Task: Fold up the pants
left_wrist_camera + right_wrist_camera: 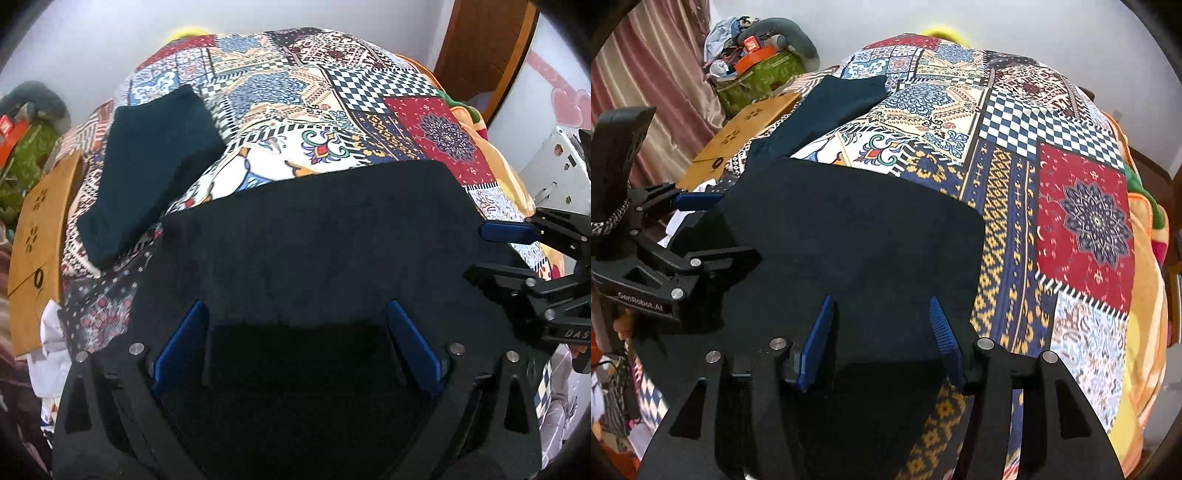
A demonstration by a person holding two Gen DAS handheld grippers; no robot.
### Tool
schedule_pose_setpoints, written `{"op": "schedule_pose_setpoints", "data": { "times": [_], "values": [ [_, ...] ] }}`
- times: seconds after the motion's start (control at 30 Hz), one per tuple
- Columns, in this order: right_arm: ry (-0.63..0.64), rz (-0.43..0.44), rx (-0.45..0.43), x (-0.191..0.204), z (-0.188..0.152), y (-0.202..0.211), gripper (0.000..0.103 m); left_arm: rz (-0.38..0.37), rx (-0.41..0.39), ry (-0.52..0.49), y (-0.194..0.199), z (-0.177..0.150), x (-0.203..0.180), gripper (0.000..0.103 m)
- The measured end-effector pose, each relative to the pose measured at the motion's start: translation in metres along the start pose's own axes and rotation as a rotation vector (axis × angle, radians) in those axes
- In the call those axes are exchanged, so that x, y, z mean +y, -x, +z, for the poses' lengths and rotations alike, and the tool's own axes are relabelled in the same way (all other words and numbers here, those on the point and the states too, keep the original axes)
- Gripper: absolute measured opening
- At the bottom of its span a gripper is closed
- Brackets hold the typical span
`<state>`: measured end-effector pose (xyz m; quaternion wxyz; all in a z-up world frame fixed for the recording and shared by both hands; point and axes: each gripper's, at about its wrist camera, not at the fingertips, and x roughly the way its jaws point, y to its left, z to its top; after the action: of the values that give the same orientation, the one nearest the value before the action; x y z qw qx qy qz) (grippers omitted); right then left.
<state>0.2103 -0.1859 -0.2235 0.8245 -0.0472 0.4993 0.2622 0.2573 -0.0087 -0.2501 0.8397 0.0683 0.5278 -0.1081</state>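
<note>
Patchwork bedspread (1082,221), pants (849,236) under right gripper (882,343)

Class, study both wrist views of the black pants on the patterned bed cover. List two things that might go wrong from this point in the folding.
1. Both the left gripper and the right gripper stand open over the black pants, so the fold may spring loose or lie crooked.
2. The pants lie close to the teal folded garment; another fold or a slide might drag over it and spoil it.
</note>
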Motion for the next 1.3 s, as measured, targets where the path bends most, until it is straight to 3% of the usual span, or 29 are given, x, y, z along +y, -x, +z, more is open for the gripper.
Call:
{"op": "schedule_pose_setpoints", "data": {
  "times": [0.3,0.53,0.77,1.03,1.3],
  "values": [
    [0.021,-0.023,-0.007,0.008,-0.024,0.019,0.051,0.08,-0.052,0.016,0.027,-0.035,0.006,0.1],
    [0.026,-0.023,-0.026,0.02,-0.02,0.038,0.051,0.142,-0.073,0.048,0.06,-0.06,0.022,0.1],
    [0.098,0.005,-0.119,0.056,0.004,0.059,0.057,0.2,-0.154,0.223,0.11,-0.1,0.073,0.1],
    [0.185,0.102,-0.154,0.115,0.024,0.045,0.059,0.005,-0.109,0.566,0.12,-0.169,0.149,0.1],
    [0.253,0.131,-0.001,0.148,0.008,-0.018,0.059,-0.205,-0.043,0.747,0.092,-0.226,0.155,0.1]
  ]
}}
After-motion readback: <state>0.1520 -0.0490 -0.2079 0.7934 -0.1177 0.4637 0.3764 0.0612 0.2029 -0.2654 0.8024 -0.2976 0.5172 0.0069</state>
